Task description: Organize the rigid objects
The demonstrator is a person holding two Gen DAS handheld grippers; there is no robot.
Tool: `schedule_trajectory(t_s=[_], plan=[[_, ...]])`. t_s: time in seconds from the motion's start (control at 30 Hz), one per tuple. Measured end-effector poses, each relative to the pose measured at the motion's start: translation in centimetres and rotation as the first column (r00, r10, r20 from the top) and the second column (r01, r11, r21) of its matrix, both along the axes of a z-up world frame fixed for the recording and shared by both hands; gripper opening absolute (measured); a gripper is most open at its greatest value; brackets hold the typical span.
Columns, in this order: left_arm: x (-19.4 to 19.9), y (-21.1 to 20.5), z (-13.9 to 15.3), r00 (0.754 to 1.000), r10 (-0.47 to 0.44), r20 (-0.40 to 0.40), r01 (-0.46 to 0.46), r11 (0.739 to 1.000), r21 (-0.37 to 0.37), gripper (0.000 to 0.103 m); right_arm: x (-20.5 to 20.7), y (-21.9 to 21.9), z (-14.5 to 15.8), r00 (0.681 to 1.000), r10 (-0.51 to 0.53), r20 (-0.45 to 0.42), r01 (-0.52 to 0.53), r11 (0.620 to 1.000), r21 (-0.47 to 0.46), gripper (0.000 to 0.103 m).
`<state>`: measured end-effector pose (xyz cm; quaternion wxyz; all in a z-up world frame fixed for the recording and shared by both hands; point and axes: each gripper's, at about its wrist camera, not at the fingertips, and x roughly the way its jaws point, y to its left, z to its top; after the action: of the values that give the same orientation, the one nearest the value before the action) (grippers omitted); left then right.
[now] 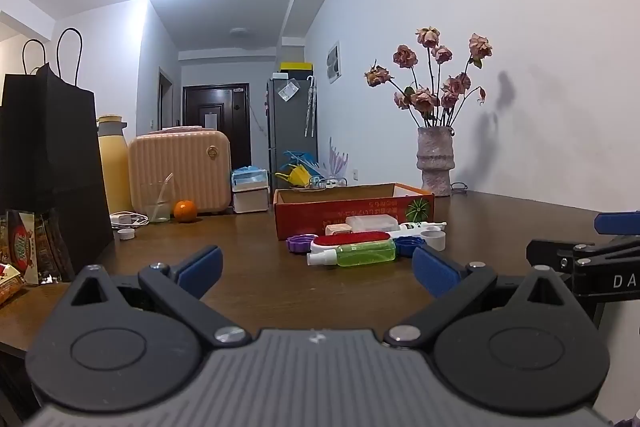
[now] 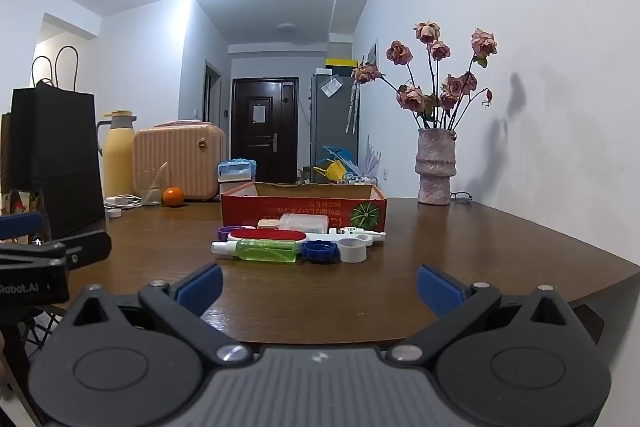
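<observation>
A small heap of rigid items lies on the brown table (image 1: 248, 267) in front of a red cardboard box (image 1: 352, 215) (image 2: 304, 209): a green spray bottle (image 1: 356, 254) (image 2: 262, 251), a red-and-white brush (image 1: 352, 239) (image 2: 268, 235), a purple lid (image 1: 301, 242) (image 2: 229, 231), a blue lid (image 2: 319, 251), a white cup (image 2: 353, 250) and a white plastic case (image 2: 302, 222). My left gripper (image 1: 318, 273) hovers open just short of the heap, nothing between its blue pads. My right gripper (image 2: 320, 287) is open too, near the table's front edge, well back from the heap.
At the table's back left stand a black paper bag (image 1: 48, 163), a yellow flask (image 1: 113, 163), a pink case (image 1: 180, 171), a glass (image 1: 158, 203) and an orange (image 1: 185, 211). A vase of dried roses (image 1: 436, 163) stands by the right wall. Snack packets (image 1: 24, 251) lie at far left.
</observation>
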<state>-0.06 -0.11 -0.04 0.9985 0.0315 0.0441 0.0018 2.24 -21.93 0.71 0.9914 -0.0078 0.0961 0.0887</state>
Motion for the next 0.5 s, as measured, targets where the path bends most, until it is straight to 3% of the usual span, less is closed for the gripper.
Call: schedule_trajectory(t_s=[0.5], plan=[[-0.41, -0.12, -0.16, 1.000, -0.007, 0.012, 0.007, 1.000, -0.001, 0.103, 0.26, 0.15, -0.17, 1.000, 0.004, -0.015, -0.004, 1.000, -0.003, 0.103]])
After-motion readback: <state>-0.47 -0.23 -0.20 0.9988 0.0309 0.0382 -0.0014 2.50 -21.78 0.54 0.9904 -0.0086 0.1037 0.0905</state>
